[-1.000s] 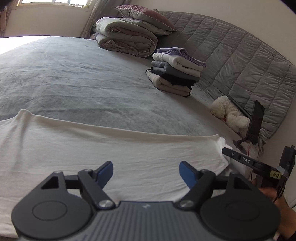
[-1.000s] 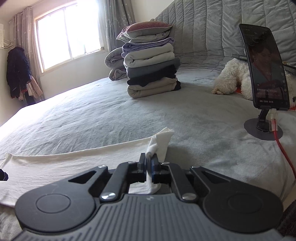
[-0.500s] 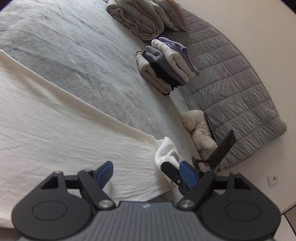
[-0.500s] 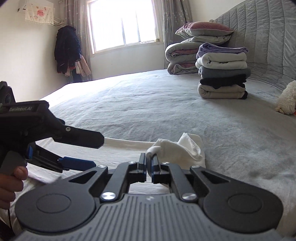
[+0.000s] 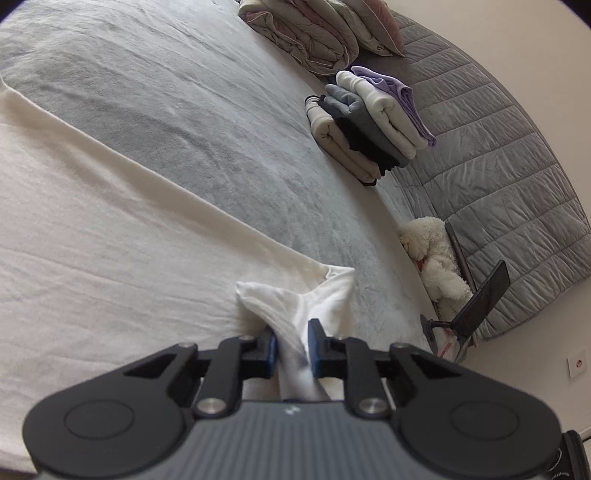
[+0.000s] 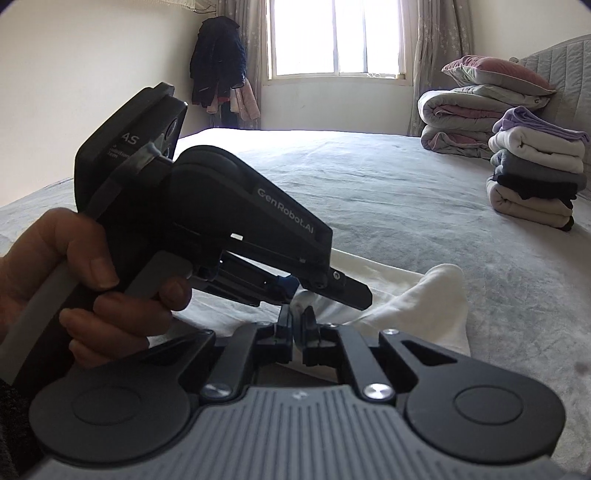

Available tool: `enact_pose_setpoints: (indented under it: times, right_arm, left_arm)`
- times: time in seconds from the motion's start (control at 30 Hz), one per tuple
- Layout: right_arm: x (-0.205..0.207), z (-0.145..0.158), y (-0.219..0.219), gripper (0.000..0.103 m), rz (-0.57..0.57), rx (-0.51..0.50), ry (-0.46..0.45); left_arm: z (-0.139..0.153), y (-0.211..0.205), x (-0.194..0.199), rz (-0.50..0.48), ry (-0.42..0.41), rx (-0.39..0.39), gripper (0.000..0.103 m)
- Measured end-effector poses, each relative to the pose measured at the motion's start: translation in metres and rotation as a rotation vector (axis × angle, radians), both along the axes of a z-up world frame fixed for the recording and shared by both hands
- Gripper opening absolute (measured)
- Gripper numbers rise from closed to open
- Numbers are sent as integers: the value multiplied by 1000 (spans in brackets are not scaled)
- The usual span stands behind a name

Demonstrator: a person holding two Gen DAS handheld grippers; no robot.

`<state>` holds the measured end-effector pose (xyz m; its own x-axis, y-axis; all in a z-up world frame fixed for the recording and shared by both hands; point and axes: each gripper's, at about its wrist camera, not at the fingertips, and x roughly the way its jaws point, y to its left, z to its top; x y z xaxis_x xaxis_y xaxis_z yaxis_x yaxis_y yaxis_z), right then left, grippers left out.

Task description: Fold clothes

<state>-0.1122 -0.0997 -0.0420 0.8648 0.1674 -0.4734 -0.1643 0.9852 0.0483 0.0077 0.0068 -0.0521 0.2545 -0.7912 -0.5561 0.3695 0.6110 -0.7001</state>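
Note:
A white garment (image 5: 92, 258) lies spread flat on the grey bed (image 5: 184, 122). Its near right corner is bunched and lifted. My left gripper (image 5: 291, 345) is shut on that bunched corner, with white cloth pinched between its blue pads. In the right wrist view my right gripper (image 6: 296, 326) is also shut on the same corner of the white garment (image 6: 424, 295). The left gripper (image 6: 321, 288) comes in from the left right above the right one, held by a person's hand (image 6: 74, 273). The two grippers almost touch.
A stack of folded clothes (image 5: 369, 122) stands near the quilted headboard (image 5: 498, 155), with rolled duvets and a pillow (image 5: 321, 29) behind it. A white plush toy (image 5: 432, 258) and a phone on a stand (image 5: 484, 302) sit at the bed's right edge. A window (image 6: 332, 37) and hanging coats (image 6: 218, 74) are far off.
My left gripper went from open above the flat garment to shut on the lifted corner. The right gripper swung left with the corner still pinched, meeting the left one.

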Motion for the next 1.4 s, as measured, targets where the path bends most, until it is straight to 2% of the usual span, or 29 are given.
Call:
enact_pose_setpoints:
  times: [0.17,0.37,0.47,0.73,1.07,1.3,1.4]
  right_arm:
    - [14,5,5,4,9,63,25]
    - [39,15,27,4,74,102,46]
    - [53,19,43,4,112,135,52]
    - [80,20,95,4,211,182,47]
    - [106,21,147,5,289,247,87]
    - [125,27,183,5,333,341,125]
    - [133,30,201,5,347,386,136]
  left_arm:
    - [11,12,1,96,-78,86,3]
    - [37,28,5,144,-229,233,3]
    - [44,44,13,170,-262,289,3]
    - [55,109,35,263,-274,363,3]
    - [64,165,43,389,-253,451,3]
    - [74,203,55,339,-286,576,3]
    - [77,227,64,350,-281,586,3]
